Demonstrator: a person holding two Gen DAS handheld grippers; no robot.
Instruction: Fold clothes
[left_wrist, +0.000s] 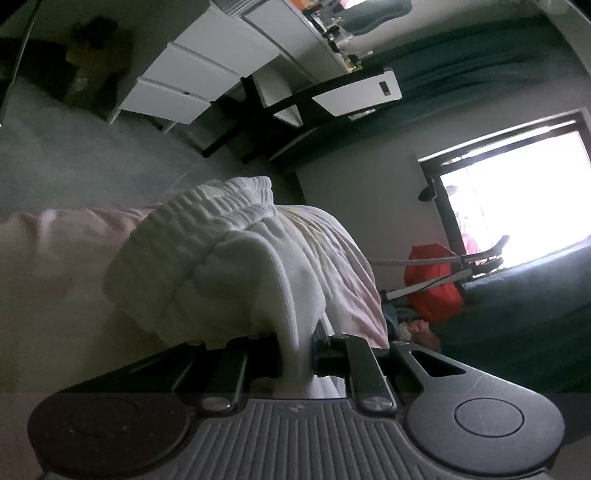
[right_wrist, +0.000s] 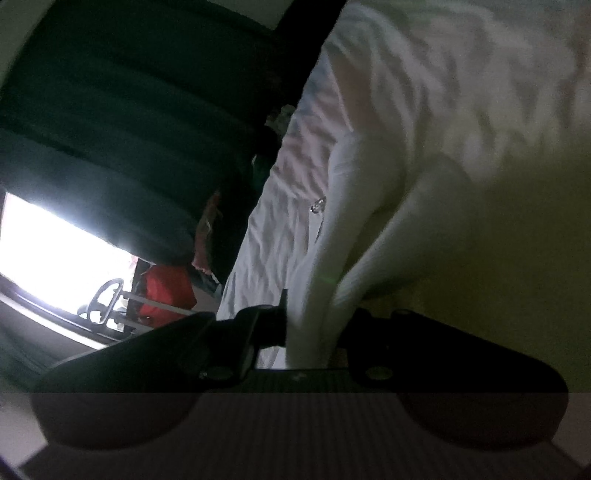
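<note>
A white garment (left_wrist: 207, 258) with a ribbed elastic band bulges up in front of the left wrist view. My left gripper (left_wrist: 297, 356) is shut on a pinched fold of its cloth, which runs down between the jaws. In the right wrist view the same white garment (right_wrist: 424, 122) fills the upper right, blurred. My right gripper (right_wrist: 312, 339) is shut on a narrow fold of it, and the cloth rises from the jaws in taut pleats. A small metal eyelet (right_wrist: 318, 205) shows on the fabric. The fingertips of both grippers are hidden by cloth.
A pale pink sheet (left_wrist: 55, 251) lies under the garment. Behind stand white drawers (left_wrist: 192, 74), a dark-framed desk (left_wrist: 295, 103), a bright window (left_wrist: 517, 192), a red bag (left_wrist: 432, 284) and dark teal fabric (right_wrist: 110, 129).
</note>
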